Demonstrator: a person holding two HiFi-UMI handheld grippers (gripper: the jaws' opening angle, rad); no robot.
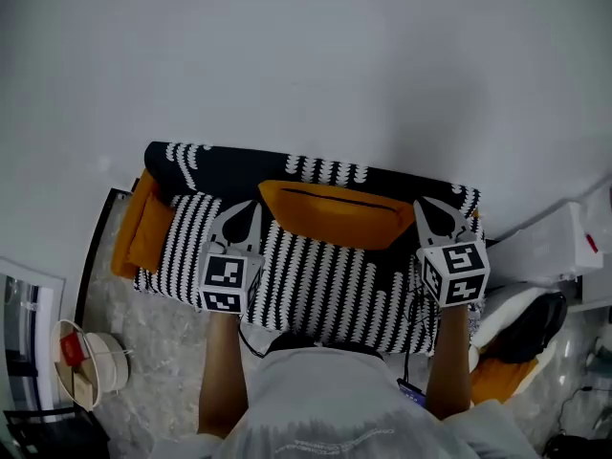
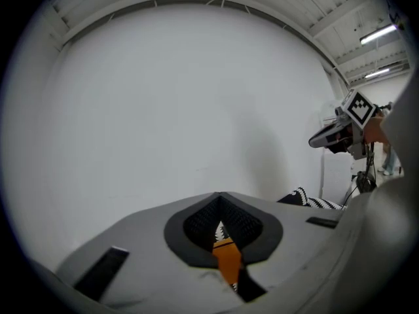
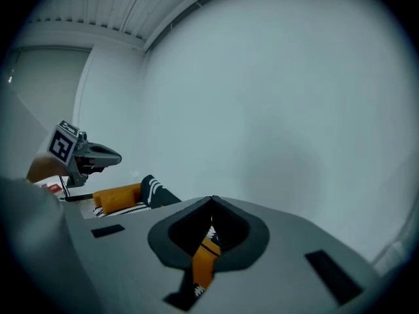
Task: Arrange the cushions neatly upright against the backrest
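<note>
Left gripper and right gripper, both clamped on ends of the orange cushion — lift evenly, then stand it against the backrest.

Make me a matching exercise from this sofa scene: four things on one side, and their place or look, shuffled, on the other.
Column one
1. left gripper
2. right gripper
3. side cushion
4. sofa

Column two
A. black and white pattern
B. shut on the middle cushion's right end
C. at the sofa's left end
D. shut on the middle cushion's left end

Pairs: 1-D, 2-B, 3-C, 4-A
</note>
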